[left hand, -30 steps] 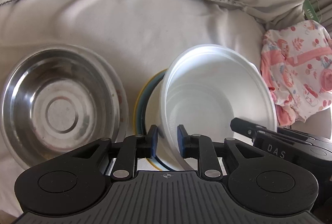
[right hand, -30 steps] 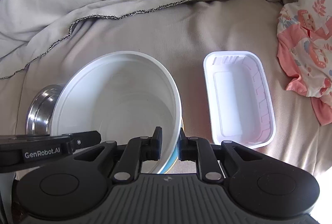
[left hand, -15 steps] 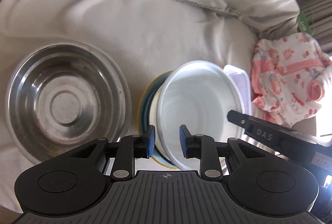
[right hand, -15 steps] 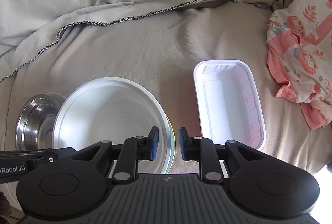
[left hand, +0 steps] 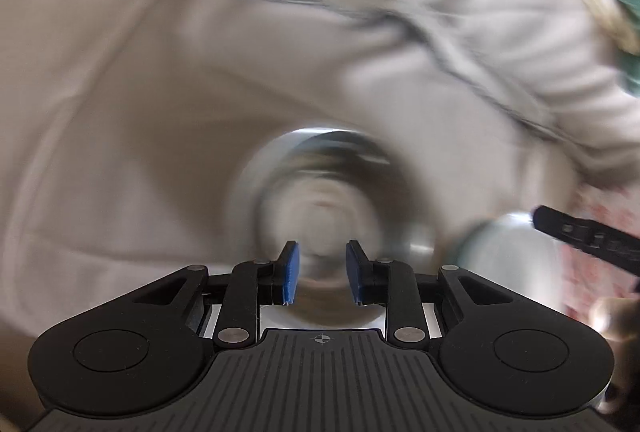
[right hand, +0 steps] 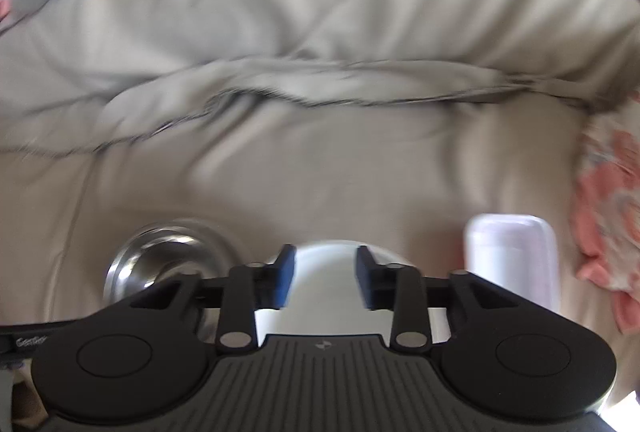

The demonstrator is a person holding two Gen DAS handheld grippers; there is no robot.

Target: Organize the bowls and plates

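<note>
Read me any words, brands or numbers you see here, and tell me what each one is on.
"Gen": partial white lettering on the left gripper's side, seen at the right wrist view's edge; the rest is cut off.
White marks on the right gripper's side in the left wrist view: too blurred to read.
Nothing else carries text.

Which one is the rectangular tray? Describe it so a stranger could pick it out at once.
On the grey bedspread, look in the right wrist view to the right of the white bowl, just before the pink patterned cloth. The white plastic tray lies there. Its neighbours are round bowls, one steel; it alone has straight sides and rounded corners.
</note>
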